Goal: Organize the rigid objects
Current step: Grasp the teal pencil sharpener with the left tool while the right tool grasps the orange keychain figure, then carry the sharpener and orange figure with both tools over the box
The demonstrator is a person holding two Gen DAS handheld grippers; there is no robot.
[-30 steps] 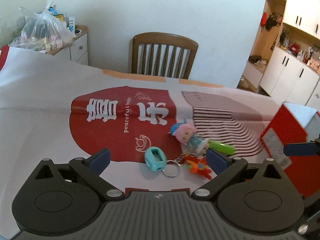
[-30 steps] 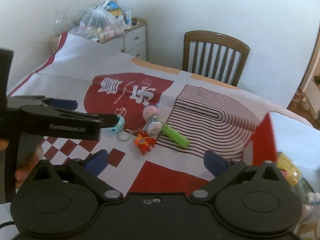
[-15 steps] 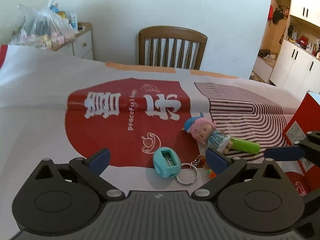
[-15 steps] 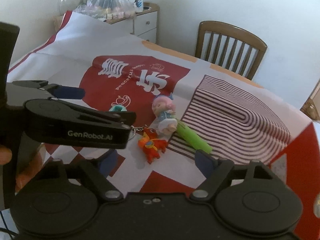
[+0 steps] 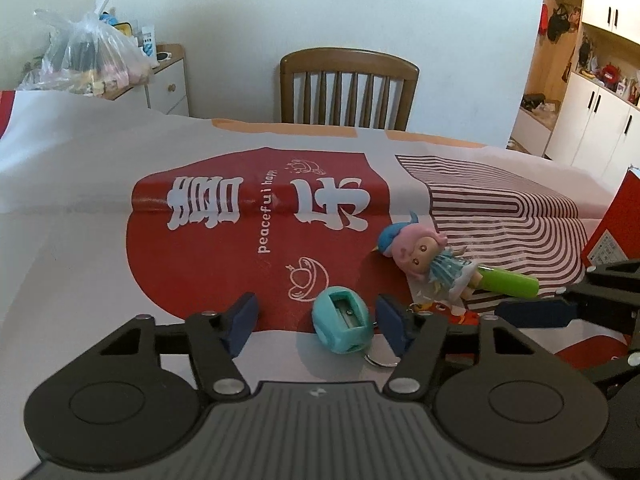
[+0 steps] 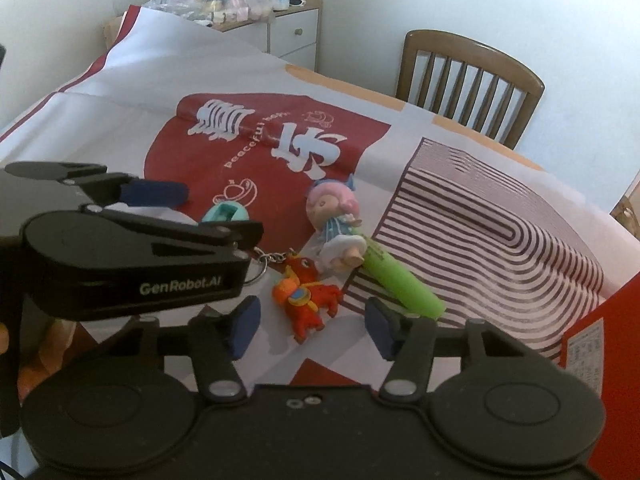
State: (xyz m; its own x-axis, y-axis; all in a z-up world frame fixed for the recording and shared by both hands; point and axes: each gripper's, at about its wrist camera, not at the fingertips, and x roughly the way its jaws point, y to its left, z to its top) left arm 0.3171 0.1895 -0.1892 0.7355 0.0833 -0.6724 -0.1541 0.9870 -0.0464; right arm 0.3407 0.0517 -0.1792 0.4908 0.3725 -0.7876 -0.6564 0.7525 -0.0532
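At the near edge of the desk (image 5: 80, 208), the left tool (image 5: 318, 322) stands wide open around a teal pencil sharpener (image 5: 342, 325), its pads not yet touching it and holding nothing. Just beside it, the right tool (image 6: 308, 330) is equally open and empty, poised over a red horse charm (image 6: 306, 300) that is joined to the sharpener by a keyring chain (image 6: 266, 258). A little farther on, a pink-haired doll (image 5: 426, 256) lies touching a green marker (image 5: 508, 282). All 4 items lie loose on the printed cloth; judging by this, sorting has barely begun. A red box (image 6: 600, 344) at the right edge looks like the probable destination. A wooden chair (image 5: 348, 88) stands beyond.
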